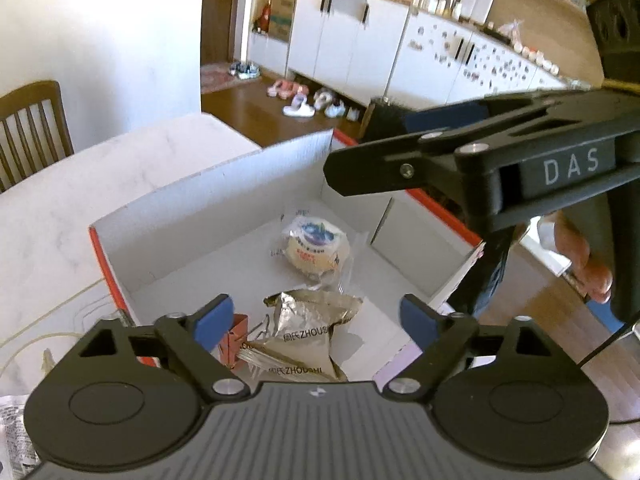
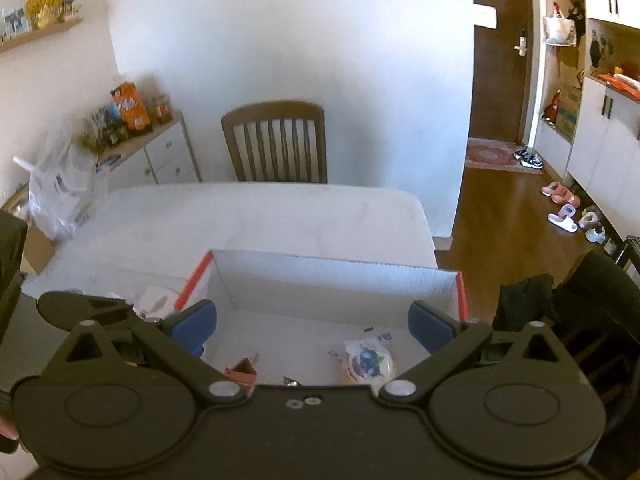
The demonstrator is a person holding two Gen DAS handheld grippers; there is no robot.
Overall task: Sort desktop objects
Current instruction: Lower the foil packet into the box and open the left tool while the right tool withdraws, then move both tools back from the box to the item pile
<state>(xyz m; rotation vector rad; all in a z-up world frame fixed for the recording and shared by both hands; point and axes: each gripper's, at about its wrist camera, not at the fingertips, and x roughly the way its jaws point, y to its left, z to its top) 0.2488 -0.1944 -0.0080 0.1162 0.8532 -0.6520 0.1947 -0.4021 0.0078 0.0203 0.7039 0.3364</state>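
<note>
Open cardboard box (image 1: 208, 216), white inside with red-orange outer edges, standing on a pale marble-patterned table (image 1: 120, 168). On the box floor, well apart from the walls: a round blueberry-printed cake in clear wrap (image 1: 316, 246) toward the far side; a crumpled metallic snack packet (image 1: 304, 336) printed ZHOUSHI nearer the camera, just beside the cake; a small red-brown folded carton (image 1: 236, 340) touching the packet's left edge. Same contents partly seen from the right wrist view: cake (image 2: 368, 362) at right, carton (image 2: 242, 370) at left, both cut off by the gripper body.

Left gripper (image 1: 316, 320) above the near part of the box, angled down, blue-padded fingers (image 1: 212, 322) spread wide with nothing clamped; packet visible below the gap, untouched by the pads. Right gripper (image 2: 314, 326) likewise above the box, blue pads (image 2: 430, 330) fully apart, nothing between them. Right gripper also seen from the left wrist view as a black linkage marked DAS (image 1: 472, 152) crossing over the far right corner of the box, with a person's hand (image 1: 588, 260) on its handle.

Outward: thin pale cord (image 1: 52, 320) and a clear printed wrapper (image 1: 14, 436) on the table left of the box. Wooden slat-back chair (image 2: 276, 144) at the far table edge against a white wall. White cabinets (image 1: 352, 44) with dark handles, several pairs of slippers (image 1: 304, 100) on a brown wooden floor, brown door (image 2: 500, 48) beyond
</note>
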